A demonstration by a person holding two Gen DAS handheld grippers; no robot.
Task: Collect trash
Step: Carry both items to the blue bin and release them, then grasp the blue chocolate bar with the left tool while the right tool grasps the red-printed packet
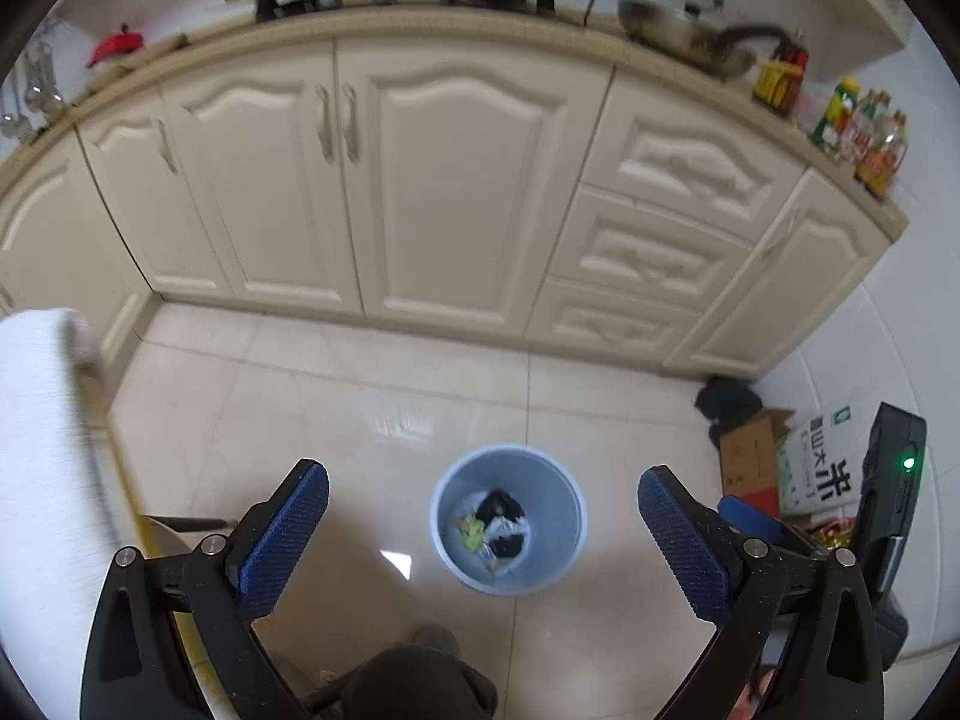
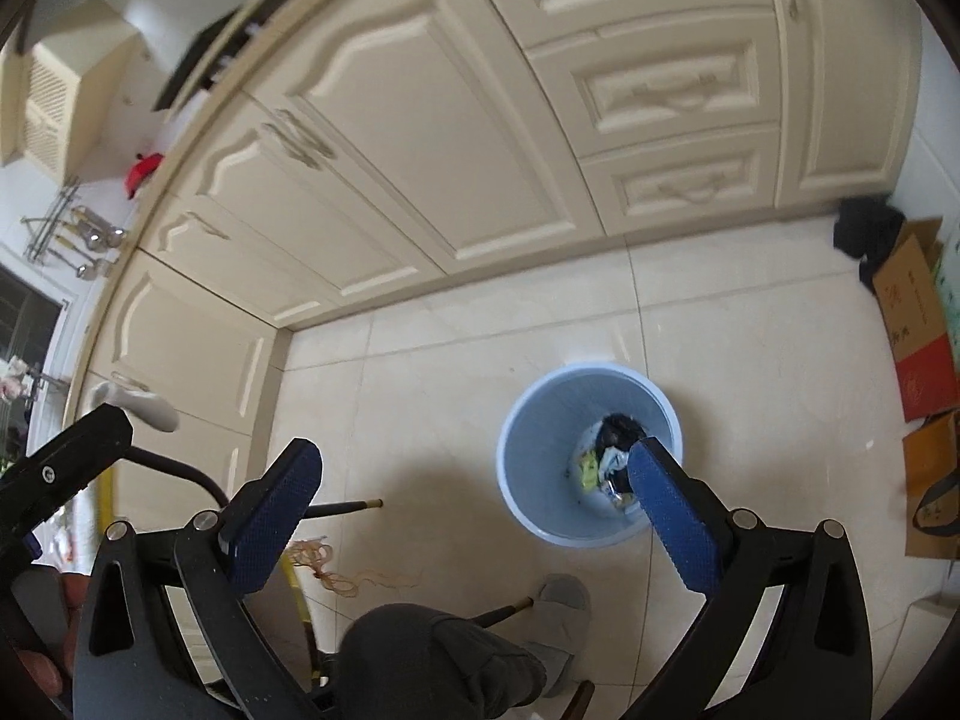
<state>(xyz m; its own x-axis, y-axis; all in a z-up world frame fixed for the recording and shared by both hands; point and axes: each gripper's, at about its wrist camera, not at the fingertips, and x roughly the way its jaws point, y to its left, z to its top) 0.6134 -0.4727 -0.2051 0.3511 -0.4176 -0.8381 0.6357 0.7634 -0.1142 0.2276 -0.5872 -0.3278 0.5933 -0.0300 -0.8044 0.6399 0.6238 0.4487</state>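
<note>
A light blue trash bin (image 1: 561, 483) stands on the tiled floor with black, white and yellow-green trash (image 1: 495, 525) in its bottom. In the left wrist view my left gripper (image 1: 483, 531) is open and empty, held high above the bin. In the right wrist view the bin (image 2: 540, 420) sits right of centre with the trash (image 2: 606, 459) inside; my right gripper (image 2: 474, 507) is open and empty above the floor, its right finger overlapping the bin's rim.
Cream kitchen cabinets (image 1: 420, 192) run along the far side. Cardboard boxes and a rice bag (image 1: 798, 468) stand at the right wall, with a black bundle (image 1: 729, 402). My knee (image 2: 432, 660) and grey slipper (image 2: 561, 600) are below. A string tangle (image 2: 336, 570) lies on the floor.
</note>
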